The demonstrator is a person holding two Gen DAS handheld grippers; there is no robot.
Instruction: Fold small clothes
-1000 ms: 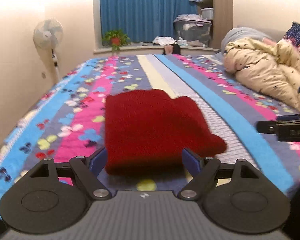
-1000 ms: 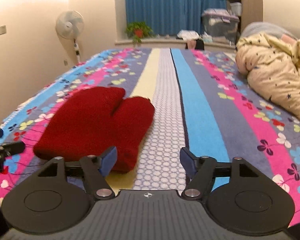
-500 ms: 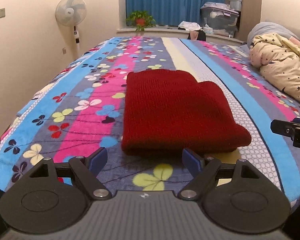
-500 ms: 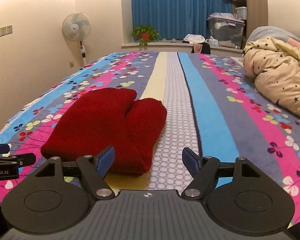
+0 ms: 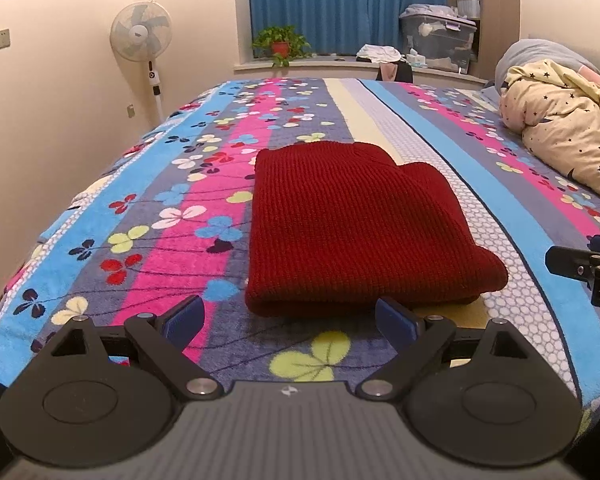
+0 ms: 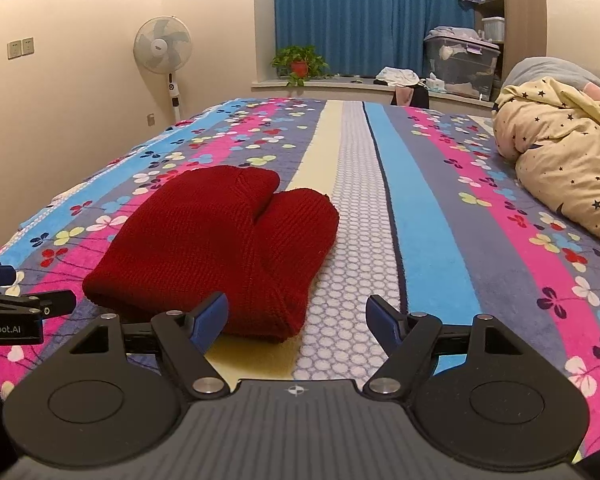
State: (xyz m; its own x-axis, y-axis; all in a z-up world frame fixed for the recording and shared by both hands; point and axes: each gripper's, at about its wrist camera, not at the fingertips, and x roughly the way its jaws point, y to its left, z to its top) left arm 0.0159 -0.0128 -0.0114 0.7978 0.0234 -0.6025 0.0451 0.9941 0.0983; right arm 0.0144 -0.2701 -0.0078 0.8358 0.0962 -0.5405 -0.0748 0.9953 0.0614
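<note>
**Tongs backed off, folded knit left on the bed**

Left tongs (image 5: 288,320): spread wide, nothing pinched, blue pads clear of the cloth and hovering just short of the near fold. Right tongs (image 6: 296,318): likewise spread and empty, left pad just in front of the knit's near right corner, right pad over bare bedspread. Each pair visible at the edge of the other's view, so held side by side near the foot edge of the bed.

Compared with a second ago: both pulled back and raised. Then, the left pads flanked the near edge of the red knit garment (image 5: 352,228); now a strip of bedspread (image 5: 140,216) shows between pads and cloth. Garment itself unmoved across that second, same outline, same place.

Garment: dark red ribbed knit, lying doubled over and flat near the foot edge of the bed, roughly midway across, on the pink, grey and cream stripes. Two rounded lobes at its far end in the right view (image 6: 220,240), thick rolled fold at the near end.

Farther out: star-print duvet (image 6: 560,168) heaped along the right edge, well apart from the knit; standing fan (image 5: 140,40) beyond the left edge.

Likely meaning: fold finished and released, retreat under way. Possibly a last tidy of the uneven far lobes, otherwise nothing left for this piece.
</note>
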